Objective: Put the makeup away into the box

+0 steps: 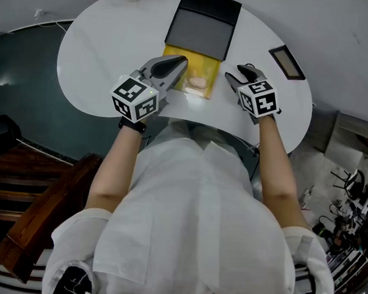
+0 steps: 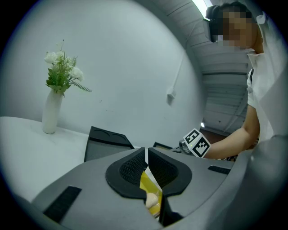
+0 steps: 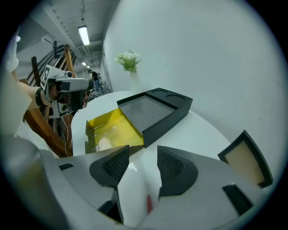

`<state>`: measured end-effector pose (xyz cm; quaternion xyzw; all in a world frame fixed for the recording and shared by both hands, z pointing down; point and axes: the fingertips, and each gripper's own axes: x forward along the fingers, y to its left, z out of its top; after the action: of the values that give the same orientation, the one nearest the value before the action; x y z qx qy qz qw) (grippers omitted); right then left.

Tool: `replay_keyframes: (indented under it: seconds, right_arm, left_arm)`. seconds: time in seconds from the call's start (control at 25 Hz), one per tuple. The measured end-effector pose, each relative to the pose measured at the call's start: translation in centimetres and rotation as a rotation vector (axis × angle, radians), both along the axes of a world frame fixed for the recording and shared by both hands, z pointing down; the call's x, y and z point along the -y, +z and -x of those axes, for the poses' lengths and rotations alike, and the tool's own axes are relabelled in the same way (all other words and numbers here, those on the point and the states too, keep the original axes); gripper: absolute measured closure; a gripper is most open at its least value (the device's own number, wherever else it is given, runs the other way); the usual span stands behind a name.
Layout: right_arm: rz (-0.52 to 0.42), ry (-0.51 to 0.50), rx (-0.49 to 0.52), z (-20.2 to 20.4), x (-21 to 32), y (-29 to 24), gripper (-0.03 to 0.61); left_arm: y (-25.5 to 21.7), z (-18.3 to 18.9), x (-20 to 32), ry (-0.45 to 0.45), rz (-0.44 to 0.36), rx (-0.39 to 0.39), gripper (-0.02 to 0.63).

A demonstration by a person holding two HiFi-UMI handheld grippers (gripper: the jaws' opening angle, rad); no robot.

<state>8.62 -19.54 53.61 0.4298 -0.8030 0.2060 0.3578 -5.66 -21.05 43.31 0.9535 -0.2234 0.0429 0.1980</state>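
A black box (image 1: 199,27) stands at the far middle of the white table (image 1: 97,46), with a yellow see-through drawer (image 1: 208,66) pulled out toward me. A pale pink puff (image 1: 198,82) lies in the drawer. My left gripper (image 1: 181,63) hovers at the drawer's left far corner, jaws shut to a thin slit. In the left gripper view (image 2: 147,155) yellow drawer (image 2: 146,184) and puff (image 2: 152,200) show through the slit; whether the pads pinch the wall I cannot tell. My right gripper (image 1: 236,74) is just right of the drawer, open (image 3: 143,155) over bare table.
A small black-framed compact with a beige inside (image 1: 287,61) lies on the table at the right (image 3: 245,157). A white vase with white flowers (image 2: 51,112) stands at the far left. The table's curved front edge runs just below both grippers. Dark wooden stairs (image 1: 40,197) lie lower left.
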Motion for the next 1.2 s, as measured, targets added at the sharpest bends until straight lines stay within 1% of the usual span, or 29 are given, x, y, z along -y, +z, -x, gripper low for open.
replay_keyframes:
  seconds: [0.24, 0.44, 0.68, 1.12, 1.2]
  right_arm:
    - [0.035, 0.084, -0.029, -5.2, 0.5, 1.5, 0.400]
    - [0.066, 0.127, -0.050, -8.0, 1.0, 3.2, 0.397]
    - [0.104, 0.126, -0.072, -9.1, 1.0, 5.3, 0.359]
    - [0.149, 0.101, -0.112, -9.6, 1.3, 7.6, 0.356]
    - [0.153, 0.089, -0.120, -9.6, 1.2, 7.7, 0.367]
  left_arm:
    - [0.3, -2.1, 0.2, 0.032, 0.008, 0.010, 0.594]
    - [0.5, -4.0, 0.4, 0.060, 0.015, 0.025, 0.594]
    - [0.8, -5.6, 0.3, 0.087, 0.018, 0.041, 0.594]
    - [1.1, -7.0, 0.1, 0.100, 0.025, 0.057, 0.594]
    - [1.1, -6.9, 0.0, 0.098, 0.025, 0.058, 0.594]
